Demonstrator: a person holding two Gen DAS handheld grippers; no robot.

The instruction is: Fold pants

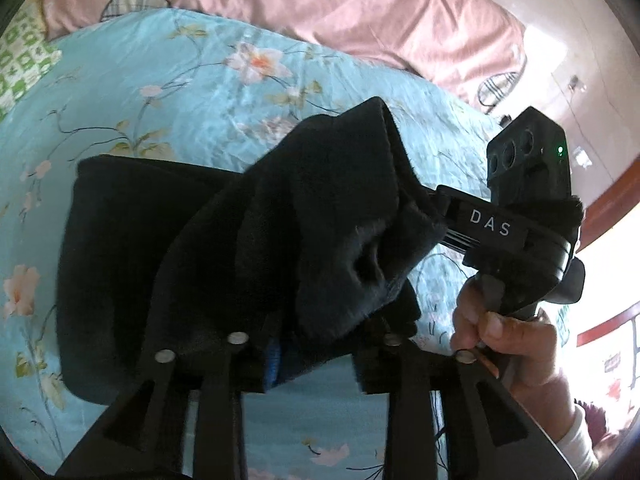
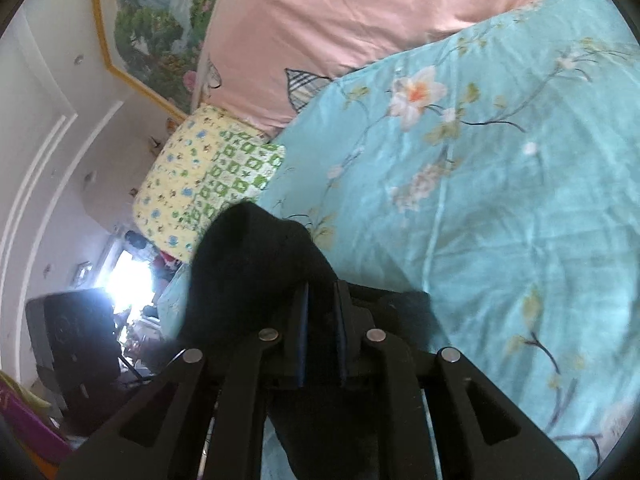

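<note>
pants point(image 1: 256, 240) hide left tongs' point(image 1: 316, 344) tips.

pants point(image 1: 240, 240) on bedsheet point(image 1: 180, 92), quilt point(image 1: 320, 4) behind, pillow point(image 2: 200, 176) beside quilt

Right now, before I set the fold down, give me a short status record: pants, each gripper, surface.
pants: black, bunched, partly raised over the blue floral sheet
left gripper: fingers apart, pants draped across them
right gripper: fingers shut on a pants edge
surface: blue floral sheet, pink quilt behind
fold: not yet laid flat
</note>
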